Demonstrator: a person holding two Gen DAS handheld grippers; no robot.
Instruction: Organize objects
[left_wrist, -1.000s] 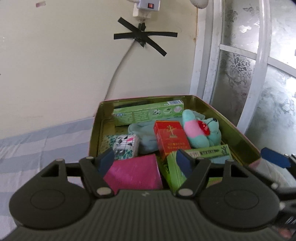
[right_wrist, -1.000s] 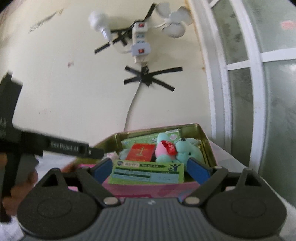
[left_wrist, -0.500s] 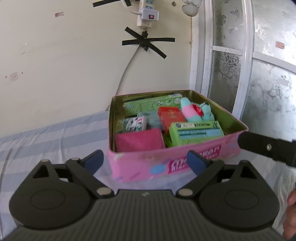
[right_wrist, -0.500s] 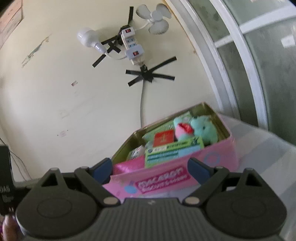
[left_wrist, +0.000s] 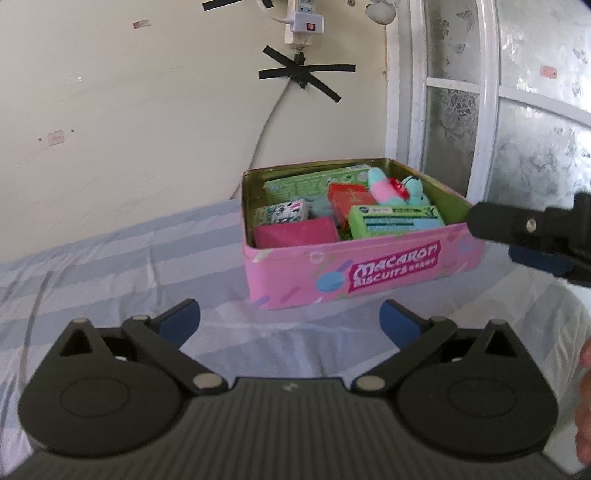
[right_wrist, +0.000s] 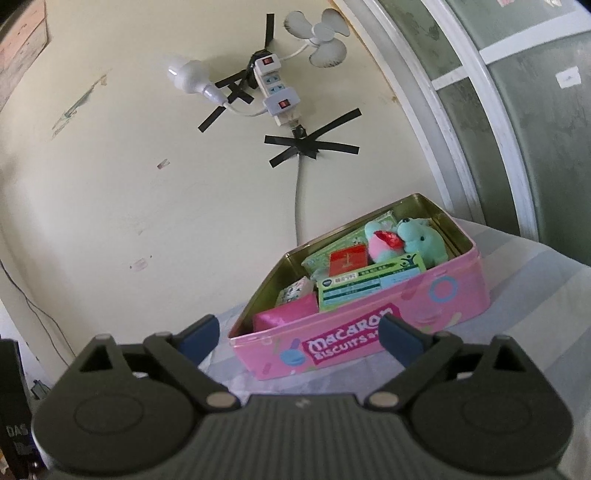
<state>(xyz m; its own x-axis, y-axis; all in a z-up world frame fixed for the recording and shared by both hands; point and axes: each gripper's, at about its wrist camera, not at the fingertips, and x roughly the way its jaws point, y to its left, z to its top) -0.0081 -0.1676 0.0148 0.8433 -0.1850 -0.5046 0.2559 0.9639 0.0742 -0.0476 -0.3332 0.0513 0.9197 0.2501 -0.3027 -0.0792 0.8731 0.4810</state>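
Note:
A pink biscuit tin (left_wrist: 369, 273) stands open on the striped sheet near the wall. It holds a magenta packet (left_wrist: 295, 230), a green box (left_wrist: 395, 221), a red box (left_wrist: 343, 197), a teal and pink plush toy (left_wrist: 391, 186) and a small patterned box (left_wrist: 282, 212). My left gripper (left_wrist: 290, 317) hangs short of the tin's front wall, its jaws opening with nothing between them. My right gripper (right_wrist: 299, 328) also stands before the tin (right_wrist: 369, 332), jaws opening and empty. One of its fingers (left_wrist: 517, 225) shows beside the tin's right corner.
A power strip (right_wrist: 277, 88), a bulb (right_wrist: 188, 75) and a small white fan (right_wrist: 321, 37) are fixed to the cream wall, with a taped cable (right_wrist: 301, 192) running down behind the tin. A white window frame (left_wrist: 413, 92) stands at the right. The striped sheet (left_wrist: 110, 266) spreads to the left.
My left gripper has drawn back out of the tin and widened, leaving the magenta packet inside. My right gripper has also backed away and rolled, so the tin looks tilted.

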